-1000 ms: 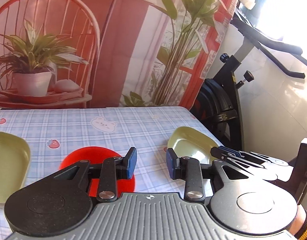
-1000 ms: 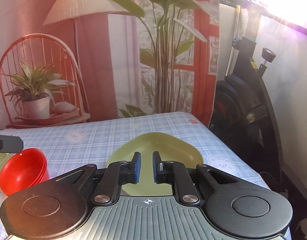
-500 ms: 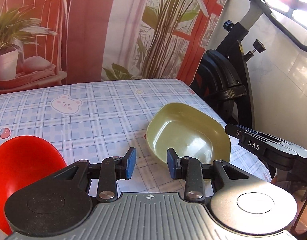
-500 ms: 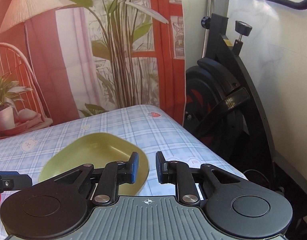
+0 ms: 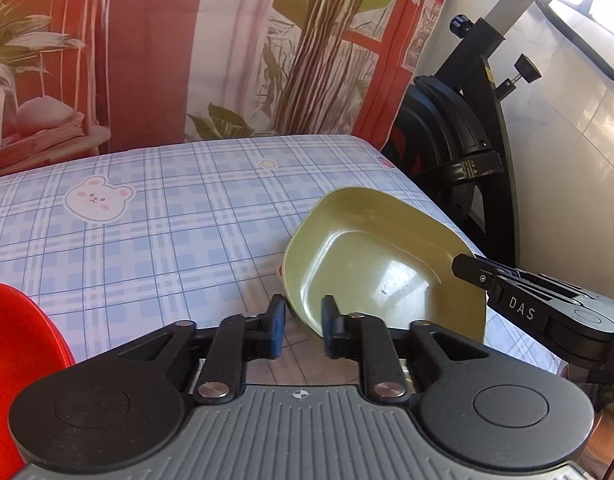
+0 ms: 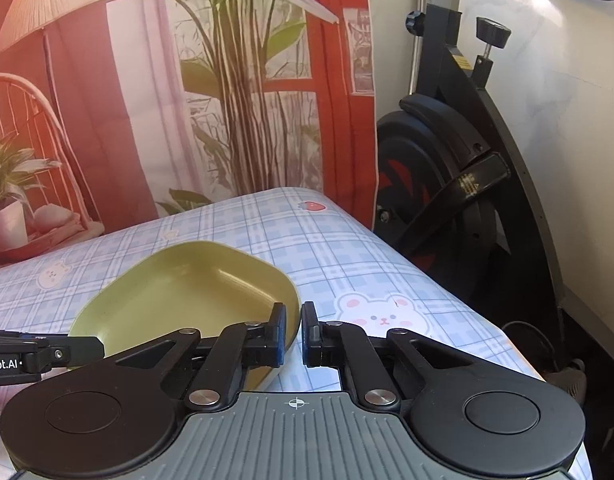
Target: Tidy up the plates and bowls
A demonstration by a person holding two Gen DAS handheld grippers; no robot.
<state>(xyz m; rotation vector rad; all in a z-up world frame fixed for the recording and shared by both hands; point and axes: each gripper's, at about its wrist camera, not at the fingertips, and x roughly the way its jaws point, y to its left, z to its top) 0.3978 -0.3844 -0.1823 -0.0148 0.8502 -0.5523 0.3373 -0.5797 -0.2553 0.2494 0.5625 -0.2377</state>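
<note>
At the far left of the left wrist view only an edge of the red bowl shows, where half a second ago more of it was in frame: the left gripper has swung right and closed in on the green plate, whose near-left rim now sits just ahead of the gap between its fingers. Those fingers stand at a narrow gap and hold nothing. The plate lies on the checked desk near its right edge. The right gripper has also drawn nearer; its fingers are narrowly parted, with the left one over the plate's right rim and the other outside it, though whether they pinch it I cannot tell. This looks like a two-sided approach to lift the plate. Open desk lies to the left and behind, so moving it that way seems safe; to the right the edge drops toward the exercise bike.
</note>
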